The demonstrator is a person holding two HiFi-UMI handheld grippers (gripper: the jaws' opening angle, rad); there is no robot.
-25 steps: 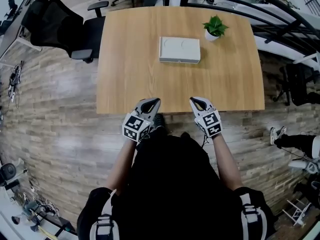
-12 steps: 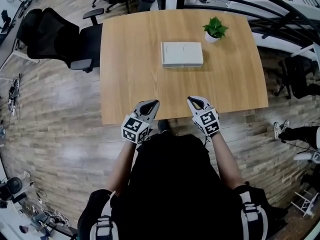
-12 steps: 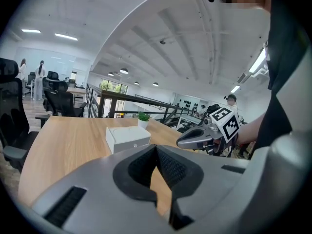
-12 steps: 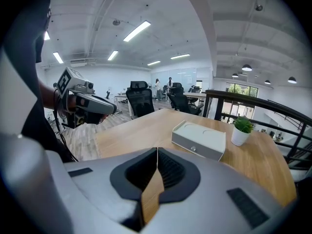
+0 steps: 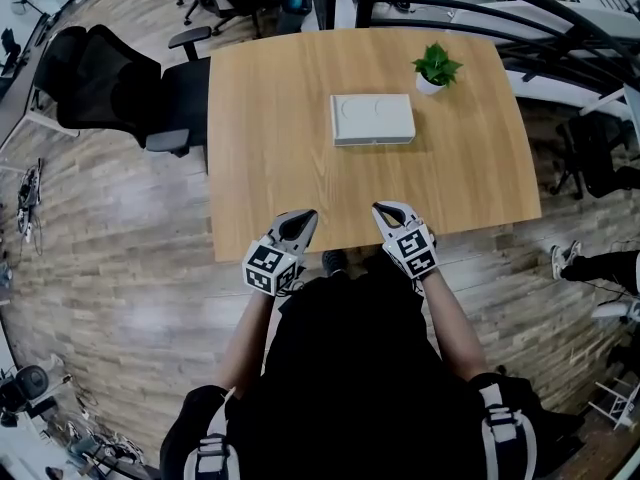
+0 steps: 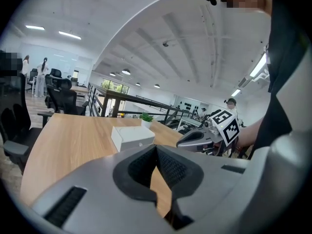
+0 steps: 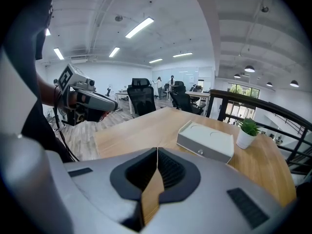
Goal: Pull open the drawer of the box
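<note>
So, nothing done yet: flat white rectangular box (image 5: 373,119), drawer (image 7: 209,154) closed.
Left gripper (image 5: 303,216), right gripper (image 5: 383,209) at light wooden table's (image 5: 270,168) near edge, jaws together, empty.

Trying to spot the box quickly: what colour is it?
The box is off-white, clearest in the right gripper view.

open-plan office. wood desk (image 5: 270,148) mid frame in head view, black swivel chairs (image 5: 110,88) at upper left, plank floor (image 5: 110,268) all round. small potted plant (image 5: 436,68) on desk, upper right. more chairs + desks (image 7: 141,94) center left of right gripper view, under long strip lights (image 7: 139,27) on white ceiling at top; black metal railing (image 7: 253,106) at right. people standing (image 6: 44,67) far left of left gripper view, by more black chairs.
</note>
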